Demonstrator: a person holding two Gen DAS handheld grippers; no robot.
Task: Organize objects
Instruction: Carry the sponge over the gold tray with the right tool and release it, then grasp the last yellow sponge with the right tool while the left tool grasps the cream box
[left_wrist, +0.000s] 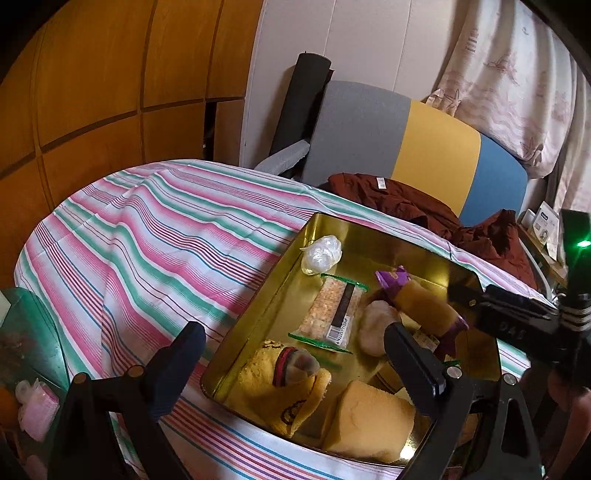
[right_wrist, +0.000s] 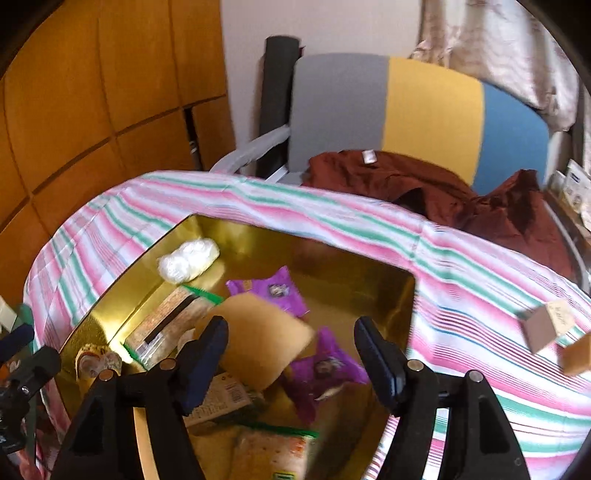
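Gold tin tray (left_wrist: 284, 295) sits on the striped-cloth surface (left_wrist: 147, 229), w/ snacks scattered inside: a clear plastic-wrapped lump (left_wrist: 320, 254) at the far left corner, a long cracker pack (left_wrist: 328, 312) w/ green ends near the middle, a yellow cloth pouch (left_wrist: 284, 384) at the near edge, a tan sponge-like block (left_wrist: 369, 417) just beside it, and a pale round bun (left_wrist: 376, 326) right of the crackers

Left gripper (left_wrist: 291, 365) hangs over the tray's near side, fingers spread wide, nothing between them. Right gripper (right_wrist: 291, 354), seen in the right wrist view, also has fingers apart, empty; a tan cake in a purple wrapper (right_wrist: 258, 343) is just ahead of them, blurred, over the tray. Can't tell if it's touching the tray floor. In the left wrist view that same cake (left_wrist: 424, 306) is just off the right gripper's black fingertip

Small cardboard box (right_wrist: 546, 325) sits on the cloth right of the tray. Behind the surface: grey/yellow/blue chair (left_wrist: 406, 147) w/ a maroon garment (left_wrist: 406, 206) draped on the seat
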